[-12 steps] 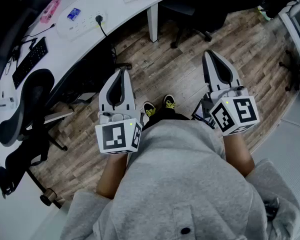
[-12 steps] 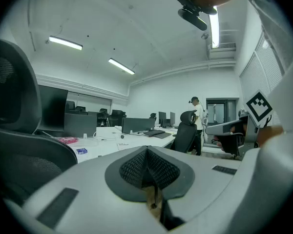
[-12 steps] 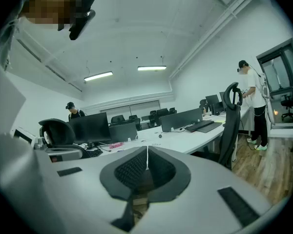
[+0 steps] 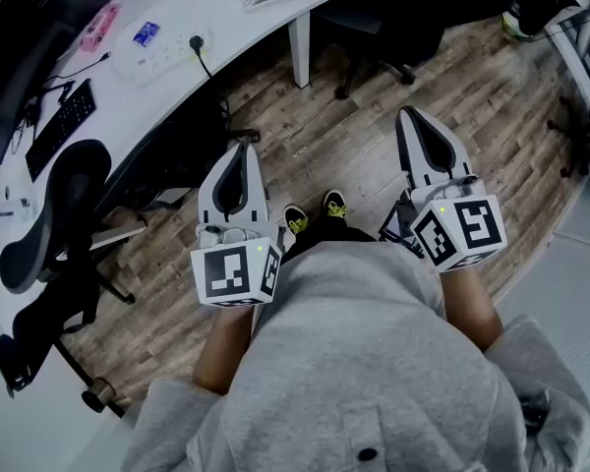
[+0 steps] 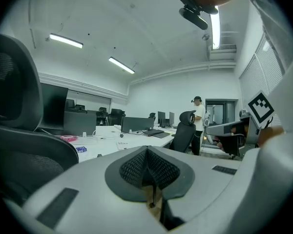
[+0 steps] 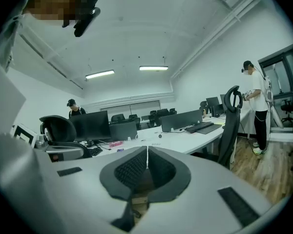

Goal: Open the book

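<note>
Left gripper (image 4: 244, 150), head view: clenched, empty, held out by the person's left hip. Right gripper (image 4: 406, 116): likewise clenched and empty, by the right hip, well apart from the left. Both point forward and slightly down over the floor (image 4: 374, 87).
- Change against the frame half a second earlier: almost none. Both grippers sit nearly where they were, and no reach has begun.
- Desk (image 4: 226, 8) with keyboard (image 4: 61, 118) ahead to the left, chair (image 4: 49, 214) beside it.
- Book: not in view.

Left gripper view: pads meet along one seam with nothing between. Desk and monitors (image 5: 136, 124) beyond. No book seen.

Right gripper view: jaws shut tip to tip with nothing between. Desk and monitors beyond. No book seen.

Judgement: task apparently not started. The book must first be found and faced.
</note>
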{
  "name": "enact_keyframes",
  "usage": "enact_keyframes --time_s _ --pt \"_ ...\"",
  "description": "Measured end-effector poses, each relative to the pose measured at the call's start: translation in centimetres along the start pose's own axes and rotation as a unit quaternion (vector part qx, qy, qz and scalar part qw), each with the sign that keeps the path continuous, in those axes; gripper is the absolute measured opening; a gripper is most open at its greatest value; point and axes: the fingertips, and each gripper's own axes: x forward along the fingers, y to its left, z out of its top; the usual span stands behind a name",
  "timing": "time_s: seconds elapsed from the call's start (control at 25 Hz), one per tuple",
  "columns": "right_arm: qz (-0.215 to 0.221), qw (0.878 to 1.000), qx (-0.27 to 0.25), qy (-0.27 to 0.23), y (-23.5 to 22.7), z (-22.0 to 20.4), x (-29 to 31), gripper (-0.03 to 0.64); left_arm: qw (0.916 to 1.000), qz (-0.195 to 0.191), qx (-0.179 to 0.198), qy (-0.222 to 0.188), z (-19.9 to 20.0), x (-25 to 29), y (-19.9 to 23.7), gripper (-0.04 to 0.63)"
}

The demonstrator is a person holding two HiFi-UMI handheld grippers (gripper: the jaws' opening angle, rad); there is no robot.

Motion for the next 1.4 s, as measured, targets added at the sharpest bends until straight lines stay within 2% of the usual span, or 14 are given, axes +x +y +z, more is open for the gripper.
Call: enact_keyframes --time_s 0.36,0.64,0.92,1.4 --pt "0.005 1.0 0.016 0.001 1.8 -0.1 -0.3 0.028 0.9999 -0.011 -0.001 -0.005 0.3 -0.9 1.0 0.009" --pt "0.019 1.0 0.002 0.002 4.7 -0.1 0.1 0.029 0.9998 -0.012 -0.007 -0.011 0.4 -2.1 2.6 0.009" --pt "0.013 1.0 0.005 -0.006 6.3 -0.3 0.8 0.029 0.9998 -0.004 -0.008 -0.019 0.9 -3.7 4.9 0.009" --pt "0.003 1.0 0.004 -0.007 6.7 -0.2 0.5 0.028 0.9996 -0.011 -0.012 -0.022 1.0 -4.7 5.0 0.009"
